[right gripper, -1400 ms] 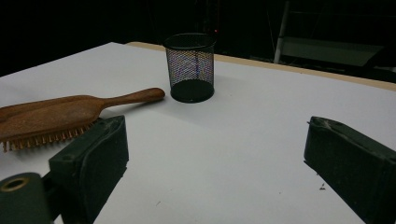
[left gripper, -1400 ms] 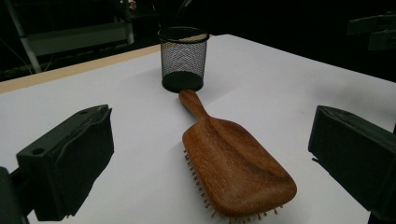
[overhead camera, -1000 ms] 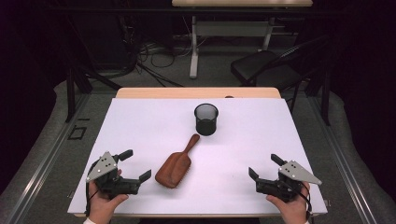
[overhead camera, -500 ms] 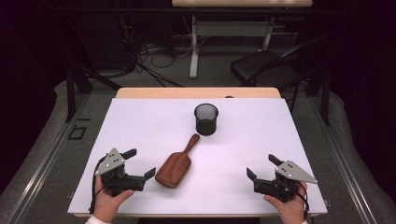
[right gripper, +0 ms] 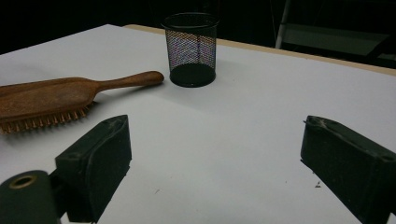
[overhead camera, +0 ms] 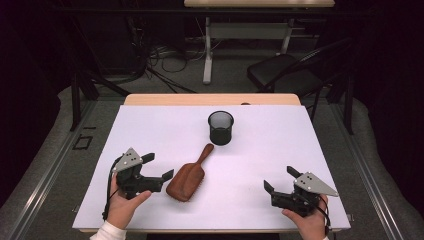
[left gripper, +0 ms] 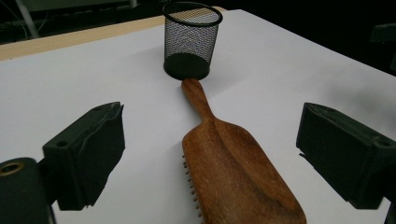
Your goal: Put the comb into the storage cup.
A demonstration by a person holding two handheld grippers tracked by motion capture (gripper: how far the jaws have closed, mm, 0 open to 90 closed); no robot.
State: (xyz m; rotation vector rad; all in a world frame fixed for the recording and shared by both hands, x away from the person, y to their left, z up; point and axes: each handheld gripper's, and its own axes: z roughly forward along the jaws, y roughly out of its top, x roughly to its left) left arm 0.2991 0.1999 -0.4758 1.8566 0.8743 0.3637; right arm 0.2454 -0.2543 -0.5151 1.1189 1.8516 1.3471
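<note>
A brown wooden hairbrush (overhead camera: 187, 179) lies bristles down on the white table top (overhead camera: 165, 125), its handle pointing at a black mesh cup (overhead camera: 220, 127). My left gripper (overhead camera: 159, 166) sits just left of the brush head, open. Its jaws have just been closing a little. In the left gripper view the brush (left gripper: 233, 172) lies between the two jaws (left gripper: 210, 154), touching neither, with the cup (left gripper: 191, 39) beyond the handle tip. My right gripper (overhead camera: 279, 178) rests open near the front right, with nothing between its jaws (right gripper: 215, 158). From there the brush (right gripper: 56, 100) and cup (right gripper: 191, 46) lie farther off.
The table's wooden far edge (overhead camera: 210, 99) shows behind the white top. Beyond it are a dark chair (overhead camera: 280, 75), floor cables (overhead camera: 160, 55) and another table's legs (overhead camera: 207, 55). Bare white surface stretches between the brush and the right gripper.
My left gripper has moved to the right, up to the brush head, and its jaws have narrowed slightly. The right gripper, brush and cup have stayed where they were.
</note>
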